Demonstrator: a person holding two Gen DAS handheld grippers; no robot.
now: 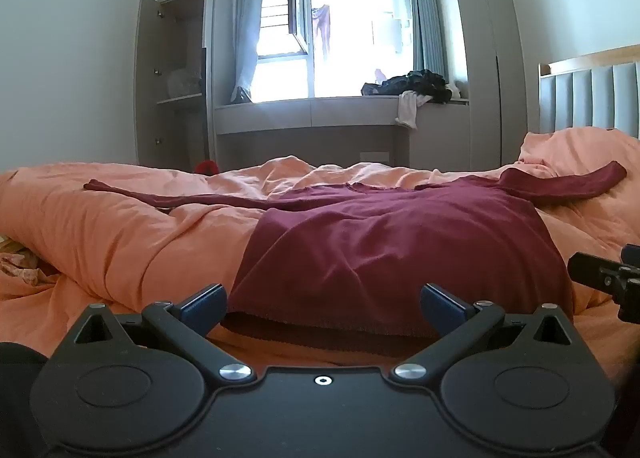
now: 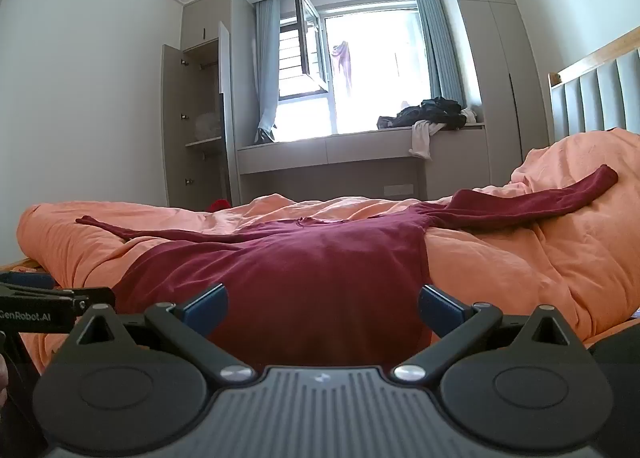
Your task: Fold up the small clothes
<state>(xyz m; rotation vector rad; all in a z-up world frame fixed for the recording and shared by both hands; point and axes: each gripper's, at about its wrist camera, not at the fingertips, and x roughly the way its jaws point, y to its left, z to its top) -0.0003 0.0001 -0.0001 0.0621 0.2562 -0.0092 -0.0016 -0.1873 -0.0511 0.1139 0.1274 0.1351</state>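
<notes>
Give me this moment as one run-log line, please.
stage: pre-grasp | maroon top spread flat on orange duvet | left gripper open | right gripper open

lit by daylight from a blown-out window (image 1: 352, 37); dim, soft foreground; strong fisheye bending and dark vignette at corners; sharp overall

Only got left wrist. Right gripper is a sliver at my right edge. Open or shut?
Observer: Open. The right gripper has its jaws wide and holds nothing; the shirt hem is just ahead.
Operator: Where along the hem?
Observer: Right corner. The shirt's right edge runs down to its right finger.
Operator: Can you see my gripper from there?
Observer: Yes. The left gripper shows side-on at the frame's left edge, low by the shirt's left side.
</notes>
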